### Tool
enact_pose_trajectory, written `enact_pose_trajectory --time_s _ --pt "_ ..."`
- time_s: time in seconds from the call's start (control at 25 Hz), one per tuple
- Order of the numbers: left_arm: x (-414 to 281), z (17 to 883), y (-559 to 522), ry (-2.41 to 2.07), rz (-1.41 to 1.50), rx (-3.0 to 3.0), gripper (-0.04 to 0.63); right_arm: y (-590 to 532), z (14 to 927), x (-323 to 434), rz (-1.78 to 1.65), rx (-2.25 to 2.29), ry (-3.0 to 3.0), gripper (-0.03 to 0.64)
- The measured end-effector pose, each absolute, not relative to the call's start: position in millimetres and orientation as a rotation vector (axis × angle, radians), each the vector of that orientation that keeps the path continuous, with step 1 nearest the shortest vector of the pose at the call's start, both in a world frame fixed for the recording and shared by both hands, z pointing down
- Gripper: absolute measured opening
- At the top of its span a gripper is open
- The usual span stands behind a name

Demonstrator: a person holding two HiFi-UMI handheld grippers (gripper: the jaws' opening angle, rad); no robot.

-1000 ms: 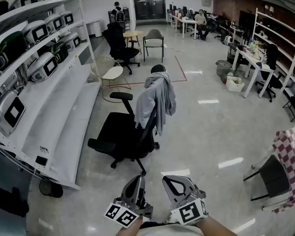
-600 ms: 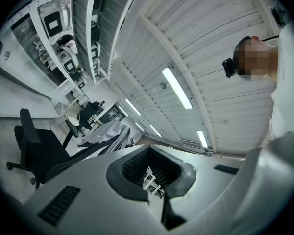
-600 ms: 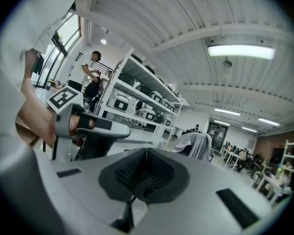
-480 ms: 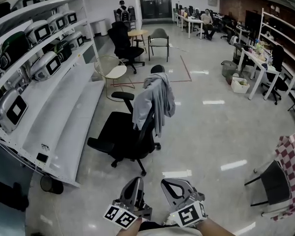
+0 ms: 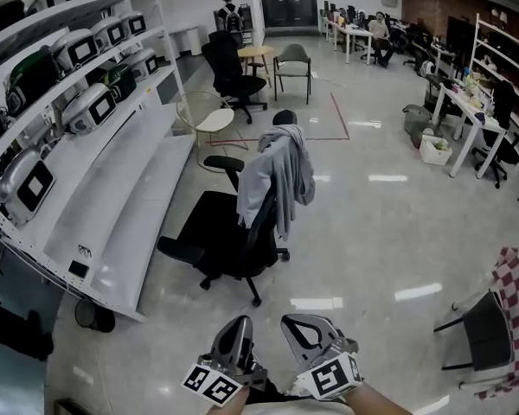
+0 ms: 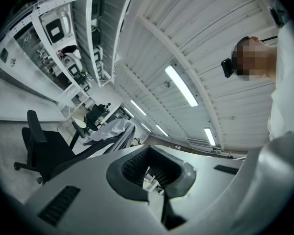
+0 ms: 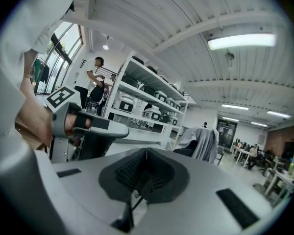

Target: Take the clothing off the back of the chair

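Note:
A grey garment (image 5: 277,175) hangs over the backrest of a black office chair (image 5: 225,240) in the middle of the floor. My two grippers sit at the bottom edge of the head view, well short of the chair. The left gripper (image 5: 233,346) and the right gripper (image 5: 310,340) are both shut with nothing in them. In the left gripper view the garment (image 6: 110,129) and chair (image 6: 39,148) lie far beyond the shut left gripper (image 6: 149,169). The right gripper view shows the garment (image 7: 204,141) ahead of the shut right gripper (image 7: 146,173).
White shelving (image 5: 112,223) loaded with devices runs along the left. Behind the chair stand a wire chair (image 5: 209,121), another black office chair (image 5: 232,69) and a grey chair (image 5: 292,59). Desks (image 5: 467,115) line the right; a checkered cloth (image 5: 517,288) hangs over a chair there.
The room has slid slightly down and right in the head view. Both grippers stay shut and low in the frame, side by side.

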State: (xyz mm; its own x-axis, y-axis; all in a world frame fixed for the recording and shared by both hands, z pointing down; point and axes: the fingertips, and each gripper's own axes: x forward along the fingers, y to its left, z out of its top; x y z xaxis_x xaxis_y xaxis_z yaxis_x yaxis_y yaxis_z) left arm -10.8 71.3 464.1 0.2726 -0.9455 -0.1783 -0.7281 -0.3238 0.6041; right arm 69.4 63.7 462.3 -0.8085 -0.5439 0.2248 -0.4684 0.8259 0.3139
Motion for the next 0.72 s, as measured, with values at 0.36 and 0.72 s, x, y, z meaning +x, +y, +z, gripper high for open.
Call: enact_pose_trajectory --time_s 0.36,0.72 --pt "-41 479 19 -1.461 -0.739 2.131 0.008 19 475 38 -0.314 0.766 -2.671 0.017" --pt "-76 467 -54 -1.399 -0.752 2.180 0.008 -46 469 2 -0.336 0.833 -2.636 0.017"
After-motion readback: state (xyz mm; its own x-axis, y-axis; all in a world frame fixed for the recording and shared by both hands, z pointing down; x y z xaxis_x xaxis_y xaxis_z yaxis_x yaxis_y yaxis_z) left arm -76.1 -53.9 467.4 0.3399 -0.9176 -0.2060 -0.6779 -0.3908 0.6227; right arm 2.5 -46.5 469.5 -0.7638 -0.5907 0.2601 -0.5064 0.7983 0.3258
